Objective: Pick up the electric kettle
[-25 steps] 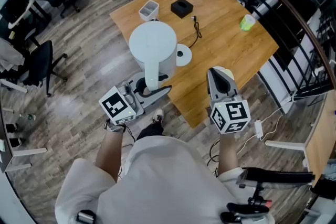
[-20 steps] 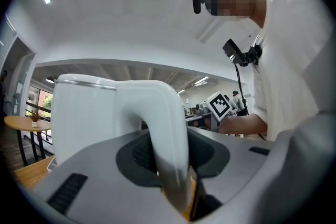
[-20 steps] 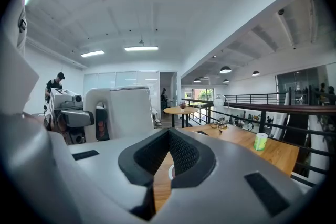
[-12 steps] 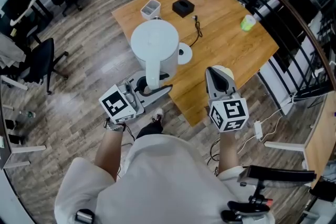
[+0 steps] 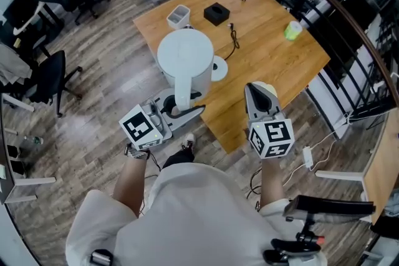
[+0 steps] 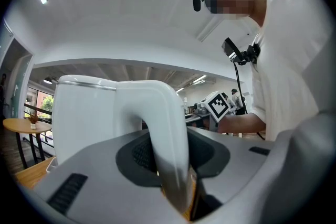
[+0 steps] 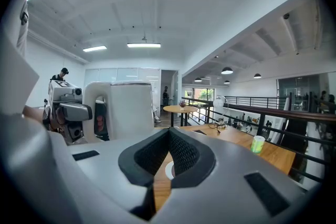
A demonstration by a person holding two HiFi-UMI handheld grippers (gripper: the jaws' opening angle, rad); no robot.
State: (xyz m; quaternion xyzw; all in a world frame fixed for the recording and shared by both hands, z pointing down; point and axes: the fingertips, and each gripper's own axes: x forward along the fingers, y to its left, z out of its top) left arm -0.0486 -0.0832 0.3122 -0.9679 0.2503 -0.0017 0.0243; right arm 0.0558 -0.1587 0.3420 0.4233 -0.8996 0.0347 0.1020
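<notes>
The white electric kettle (image 5: 184, 56) hangs beside the near left edge of the wooden table (image 5: 268, 59), off its round white base (image 5: 217, 66). My left gripper (image 5: 182, 110) is shut on the kettle's handle (image 5: 182, 91). In the left gripper view the handle (image 6: 167, 139) runs down between the grey jaws of that gripper (image 6: 176, 191), with the kettle body (image 6: 86, 113) behind it. My right gripper (image 5: 260, 92) hovers over the table's near corner, shut and empty. From the right gripper (image 7: 160, 170) view the kettle (image 7: 123, 110) shows to the left.
On the table stand a white bin (image 5: 178, 15), a black box (image 5: 216, 12), a green cup (image 5: 293, 28) and a black cable (image 5: 234, 37). Office chairs (image 5: 47, 75) stand on the wood floor at left. A railing (image 5: 349, 28) runs along the right.
The kettle stays gripped by the left gripper and has barely shifted. The right gripper has kept still.
</notes>
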